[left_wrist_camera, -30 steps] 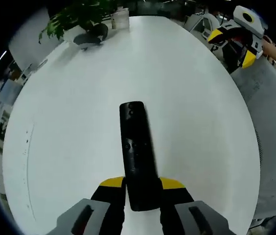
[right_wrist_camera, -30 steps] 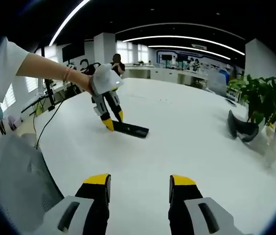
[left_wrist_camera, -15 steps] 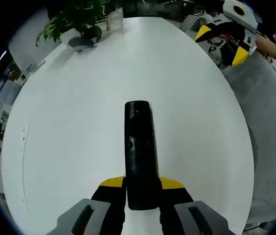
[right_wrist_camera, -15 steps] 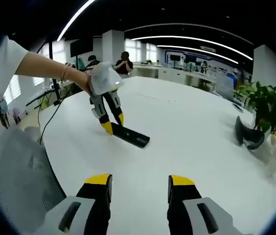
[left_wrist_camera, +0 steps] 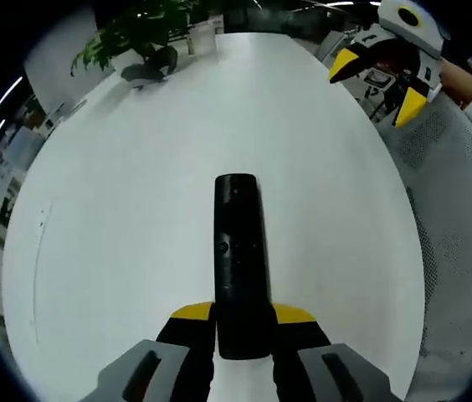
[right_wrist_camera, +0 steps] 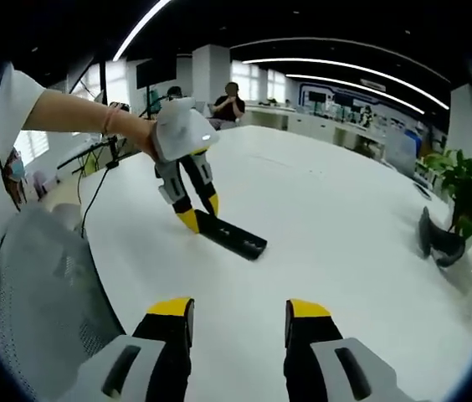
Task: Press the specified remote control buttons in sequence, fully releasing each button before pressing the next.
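A long black remote control (left_wrist_camera: 238,251) lies flat on the white table (left_wrist_camera: 135,209), pointing away from me. My left gripper (left_wrist_camera: 241,315) is shut on its near end, a yellow-tipped finger on each side. In the right gripper view the same remote control (right_wrist_camera: 234,237) shows at mid-left with the left gripper (right_wrist_camera: 198,213) clamped on its end, held by a person's hand. My right gripper (right_wrist_camera: 238,311) hovers open above the table's near edge with nothing between its fingers; the right gripper (left_wrist_camera: 378,79) also appears at the upper right of the left gripper view.
A potted plant (left_wrist_camera: 135,29) and a dark curved object (left_wrist_camera: 152,63) stand at the table's far end; the same plant (right_wrist_camera: 470,188) sits at the right. A grey mesh chair back (right_wrist_camera: 43,293) is beside the table. People stand in the office behind.
The remote stays gripped on the table. The right gripper's camera has edged closer to the remote and the left gripper; both views shifted slightly.
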Tool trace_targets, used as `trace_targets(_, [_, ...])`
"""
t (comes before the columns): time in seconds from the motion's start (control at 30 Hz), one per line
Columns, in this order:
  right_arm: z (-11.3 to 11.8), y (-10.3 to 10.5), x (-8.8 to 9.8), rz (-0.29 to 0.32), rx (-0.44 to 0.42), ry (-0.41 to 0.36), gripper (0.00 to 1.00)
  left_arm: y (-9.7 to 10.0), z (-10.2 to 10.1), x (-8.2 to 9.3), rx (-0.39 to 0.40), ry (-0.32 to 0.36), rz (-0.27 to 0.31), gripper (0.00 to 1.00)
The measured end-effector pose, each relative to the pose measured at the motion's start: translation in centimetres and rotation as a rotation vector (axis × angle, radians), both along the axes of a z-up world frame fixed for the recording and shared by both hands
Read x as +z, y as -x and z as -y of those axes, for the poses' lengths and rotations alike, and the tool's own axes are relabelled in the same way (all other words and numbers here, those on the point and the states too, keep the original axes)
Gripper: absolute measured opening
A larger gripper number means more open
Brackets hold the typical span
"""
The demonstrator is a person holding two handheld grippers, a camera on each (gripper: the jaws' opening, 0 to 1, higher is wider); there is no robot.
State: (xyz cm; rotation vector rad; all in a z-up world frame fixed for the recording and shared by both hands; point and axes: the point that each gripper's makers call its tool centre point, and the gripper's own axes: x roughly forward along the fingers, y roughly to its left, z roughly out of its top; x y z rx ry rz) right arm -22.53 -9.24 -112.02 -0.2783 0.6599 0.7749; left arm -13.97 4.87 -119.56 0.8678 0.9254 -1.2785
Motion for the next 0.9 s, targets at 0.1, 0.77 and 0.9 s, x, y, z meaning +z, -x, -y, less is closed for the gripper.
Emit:
trace_targets(0.1, [-0.7,0.1,-0.3,-0.006,0.025,0.009,0.41,0.8,-0.1,0.0,0.018,0.012,0.004,0.23])
trace_targets(0.77, [-3.8,2.6,-1.5,-0.044,0.179,0.047,0.34,6.0,0.7,-0.1,0.016,0.033,-0.005,0.23])
trace_targets(0.9, [-4.0,3.3,-1.8,-0.059,0.215,0.060,0.29,7.2,0.9,-0.1,-0.007,0.019,-0.008,0.23])
